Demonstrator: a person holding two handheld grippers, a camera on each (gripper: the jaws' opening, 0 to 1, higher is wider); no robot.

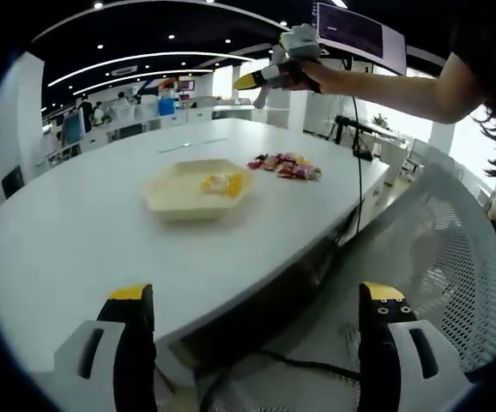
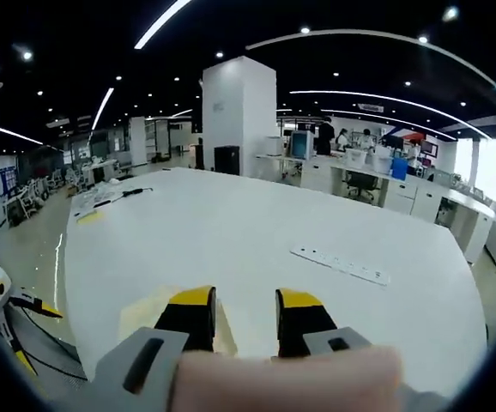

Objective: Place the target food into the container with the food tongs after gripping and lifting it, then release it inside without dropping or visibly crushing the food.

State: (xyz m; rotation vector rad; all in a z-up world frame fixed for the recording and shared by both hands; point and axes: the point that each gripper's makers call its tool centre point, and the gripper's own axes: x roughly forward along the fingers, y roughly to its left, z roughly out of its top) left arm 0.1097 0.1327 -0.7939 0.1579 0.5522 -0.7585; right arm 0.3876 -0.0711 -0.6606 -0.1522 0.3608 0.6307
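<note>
Left gripper [image 1: 257, 322]: jaws wide apart, nothing between them, held low off the near edge of the white table [image 1: 85, 232], above a mesh chair back [image 1: 454, 249] and a dark cable on the floor.

Right gripper [image 2: 244, 319]: yellow-tipped jaws set a narrow gap apart, nothing seen clamped between them. In the left gripper view the same tool [image 1: 275, 70] is raised high above the far side of the table in a person's hand [image 1: 304, 75], arm extended.

Container [image 1: 198, 190]: shallow beige tray, mid-table, with yellowish food [image 1: 222, 182] lying inside it. In the right gripper view a beige corner of it [image 2: 145, 313] shows just beyond the jaws.

Beside the tray, apart from it, a small heap of red and mixed-colour wrapped items [image 1: 285, 166] on the tabletop. A white power strip [image 2: 341, 265] lies farther out on the table. No tongs can be made out.
</note>
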